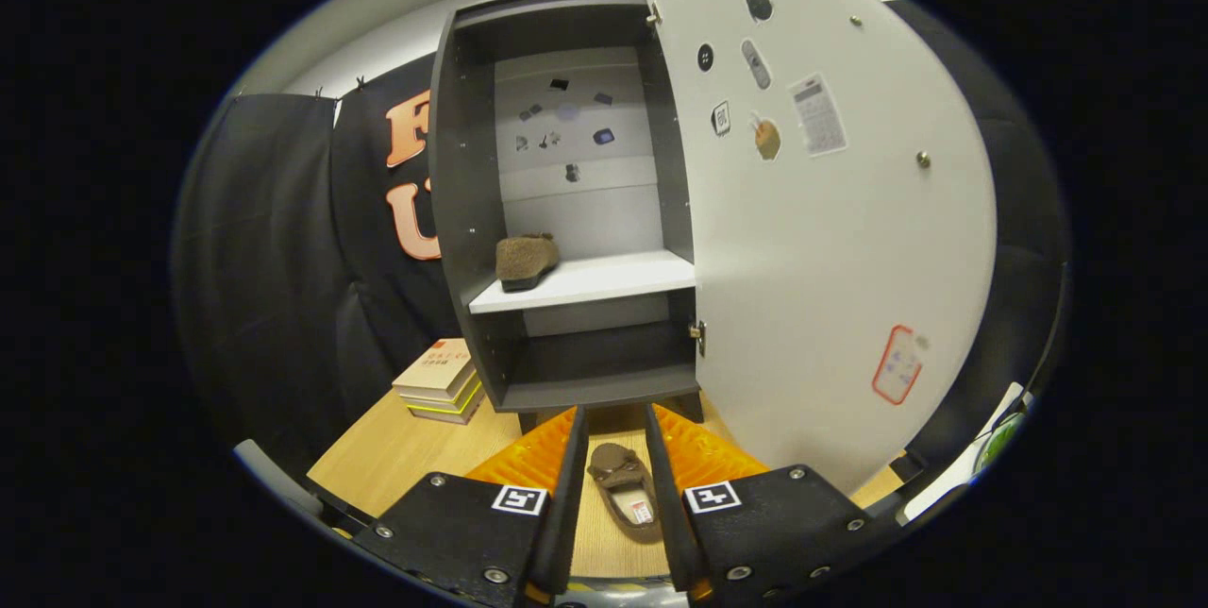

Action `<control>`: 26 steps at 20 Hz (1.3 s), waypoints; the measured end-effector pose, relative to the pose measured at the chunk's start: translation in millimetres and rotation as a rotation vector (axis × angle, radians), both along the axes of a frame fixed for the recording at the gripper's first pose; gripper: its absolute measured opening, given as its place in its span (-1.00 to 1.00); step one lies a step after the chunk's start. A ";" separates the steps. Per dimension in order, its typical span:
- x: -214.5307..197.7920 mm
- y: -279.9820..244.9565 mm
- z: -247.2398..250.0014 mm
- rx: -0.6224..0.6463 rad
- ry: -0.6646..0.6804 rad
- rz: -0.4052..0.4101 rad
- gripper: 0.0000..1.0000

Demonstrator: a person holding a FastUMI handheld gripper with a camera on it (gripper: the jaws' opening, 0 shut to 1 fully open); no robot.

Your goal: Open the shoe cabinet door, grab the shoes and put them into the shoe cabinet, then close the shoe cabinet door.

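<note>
Shoes first: one brown suede-look slipper (625, 491) lies flat on the light wooden table top (396, 457), toe pointing toward the cabinet, its open heel end w/ a small label inside nearest the camera. It sits between the two fingers of the handheld gripper (613, 419), which stand spread apart on either side of it; neither finger visibly presses on the slipper, so the tongs are open, not gripping. A second brown slipper (526, 260) of the same kind rests on the white middle shelf (604, 279), at the shelf's left end, close to the side wall and front edge.

Beyond the fingers stands the dark grey shoe cabinet (462, 211) w/ a pale back panel (585, 202) carrying several small stickers. Its white door (812, 240) is swung wide open to the right, hinged at the cabinet's right edge, inner face toward the camera; stickers, two small knob screws and a red-bordered label show on it. Lower compartment under the shelf looks dark; contents can't be made out.

Left of the cabinet base, a short stack of books (439, 381) sits on the table, touching or just beside the cabinet's lower left corner. Black cloth (274, 240) hangs behind as the booth wall.
</note>
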State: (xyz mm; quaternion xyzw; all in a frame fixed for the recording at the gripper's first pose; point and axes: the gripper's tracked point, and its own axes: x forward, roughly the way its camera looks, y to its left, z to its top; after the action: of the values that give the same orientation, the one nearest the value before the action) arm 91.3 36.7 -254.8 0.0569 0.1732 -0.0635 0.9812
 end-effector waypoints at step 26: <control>79.2 40.1 -272.5 0.004 0.288 0.116 -0.16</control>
State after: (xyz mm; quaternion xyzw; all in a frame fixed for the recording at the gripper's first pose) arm 170.5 76.7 -527.3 0.0390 0.3153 -0.0140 0.9481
